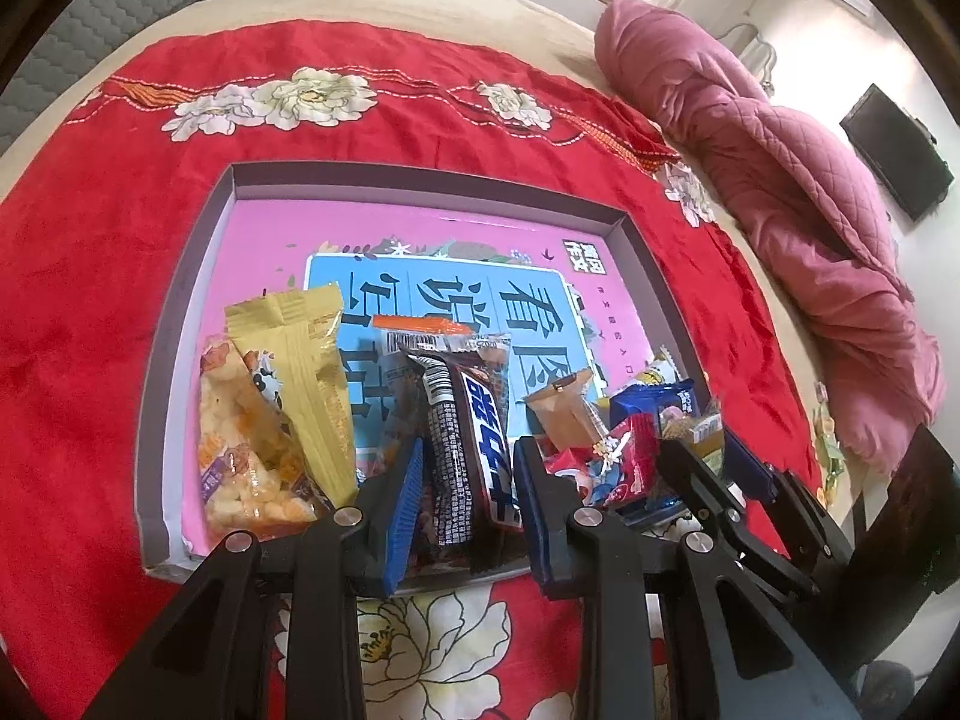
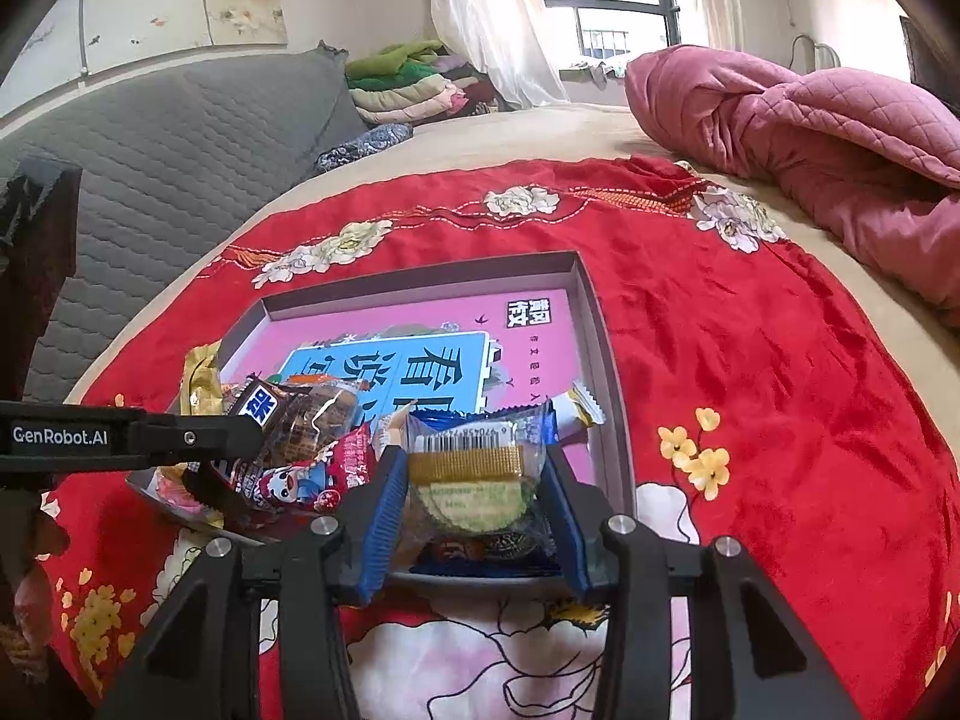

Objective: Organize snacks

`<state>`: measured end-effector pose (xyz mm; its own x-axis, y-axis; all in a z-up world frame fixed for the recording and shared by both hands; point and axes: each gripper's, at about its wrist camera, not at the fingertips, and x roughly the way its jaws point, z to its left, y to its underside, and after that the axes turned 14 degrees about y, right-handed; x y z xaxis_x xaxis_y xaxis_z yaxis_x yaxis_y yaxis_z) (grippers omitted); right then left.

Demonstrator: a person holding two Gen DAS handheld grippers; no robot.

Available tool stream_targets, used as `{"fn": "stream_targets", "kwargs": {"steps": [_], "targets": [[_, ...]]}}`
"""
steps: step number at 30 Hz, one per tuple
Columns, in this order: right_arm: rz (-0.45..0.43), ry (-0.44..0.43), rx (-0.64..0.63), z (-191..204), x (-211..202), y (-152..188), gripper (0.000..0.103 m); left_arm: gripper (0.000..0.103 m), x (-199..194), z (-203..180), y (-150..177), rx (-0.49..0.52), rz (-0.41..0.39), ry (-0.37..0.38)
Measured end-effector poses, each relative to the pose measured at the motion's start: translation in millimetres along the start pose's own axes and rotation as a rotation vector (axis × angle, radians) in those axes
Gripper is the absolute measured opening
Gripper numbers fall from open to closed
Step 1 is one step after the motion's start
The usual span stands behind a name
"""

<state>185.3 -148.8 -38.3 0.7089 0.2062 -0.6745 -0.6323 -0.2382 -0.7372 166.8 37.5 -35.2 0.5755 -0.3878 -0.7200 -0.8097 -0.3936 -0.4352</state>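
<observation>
Right between the blue pads of the left gripper [image 1: 468, 480] stands a dark chocolate bar [image 1: 474, 450], upright and pinched on both sides. Just left of that gripper a yellow packet [image 1: 315, 384] leans on a clear bag of puffed snacks [image 1: 252, 450]. Behind the bar lies an orange-topped wrapper [image 1: 447, 339]. To its right sit a small tan packet [image 1: 564, 408] and a heap of red and blue packets [image 1: 630, 450], with the right gripper's black fingers [image 1: 702, 468] reaching into them.

From its own camera, the right gripper [image 2: 474, 480] has a clear cookie packet [image 2: 474, 468] with a gold band between its pads. The packet fills the gap and both pads look to be touching its sides, though the jaws stand fairly wide. Under it lies a blue wrapper [image 2: 480, 558]. Just left of this gripper lies a red packet with a cartoon figure [image 2: 318, 474], and beyond that the left gripper's arm crosses in with the bar.

All snacks crowd the near end of a shallow box [image 1: 198, 276], whose pink floor bears a light blue panel with large characters. Its far half is bare. The box rests on a red flowered cloth [image 1: 90, 240] spread over a bed [image 2: 570, 126]. Farther right, a pink quilt [image 2: 810, 132] lies bunched up.
</observation>
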Motion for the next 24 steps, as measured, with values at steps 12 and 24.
{"fn": "stream_targets", "kwargs": {"steps": [12, 24], "targets": [[-0.016, 0.005, 0.009, -1.0, -5.0, 0.3, 0.056, 0.032, -6.9, -3.6, -1.5, 0.016, -0.016, -0.012], [-0.076, 0.004, 0.054, -9.1, -25.3, -4.1, 0.068, 0.049, -33.3, -15.1, -3.2, 0.043, -0.086, -0.003]]}}
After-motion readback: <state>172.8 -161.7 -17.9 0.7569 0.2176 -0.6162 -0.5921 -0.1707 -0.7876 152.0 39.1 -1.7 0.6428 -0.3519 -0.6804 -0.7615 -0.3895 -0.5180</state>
